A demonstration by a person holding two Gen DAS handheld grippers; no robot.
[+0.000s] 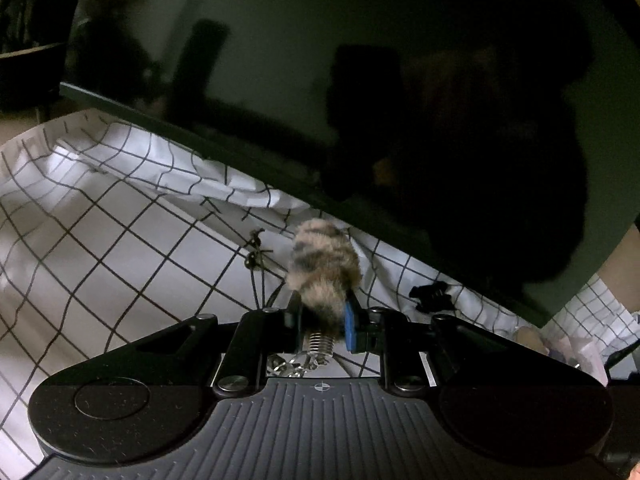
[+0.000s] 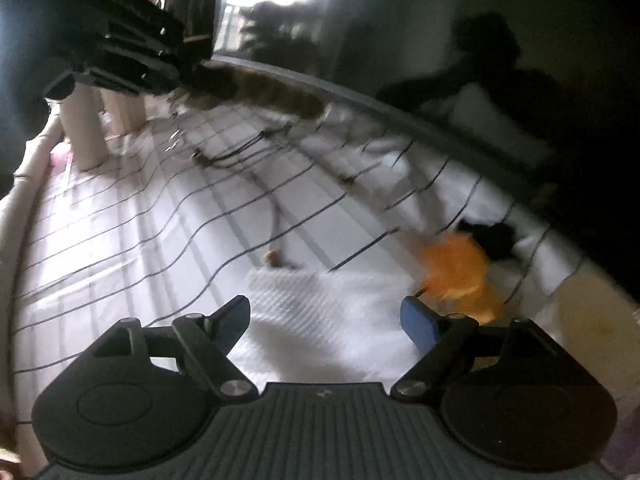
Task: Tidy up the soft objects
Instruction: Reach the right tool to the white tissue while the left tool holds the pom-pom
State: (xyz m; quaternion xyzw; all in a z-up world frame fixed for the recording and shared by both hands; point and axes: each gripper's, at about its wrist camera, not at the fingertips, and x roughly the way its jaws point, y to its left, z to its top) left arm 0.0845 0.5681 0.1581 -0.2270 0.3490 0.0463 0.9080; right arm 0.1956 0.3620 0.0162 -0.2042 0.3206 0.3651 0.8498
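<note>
Two grippers, two jobs: your left gripper (image 1: 324, 320) pinches the striped furry tail (image 1: 324, 268) at centre frame, lifted off the checked cloth (image 1: 120, 232); your right gripper (image 2: 324, 320) gapes empty, likely for the orange fluff (image 2: 456, 272) at lower right.

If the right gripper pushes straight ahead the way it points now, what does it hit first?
Most likely the white textured cloth lying between the open right gripper fingers. The orange fluffy toy sits off to the right, though blur leaves depth uncertain.

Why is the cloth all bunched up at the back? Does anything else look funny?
The checked cloth is rumpled against the dark screen. An orange fluffy toy and a black clump lie loose there.
</note>
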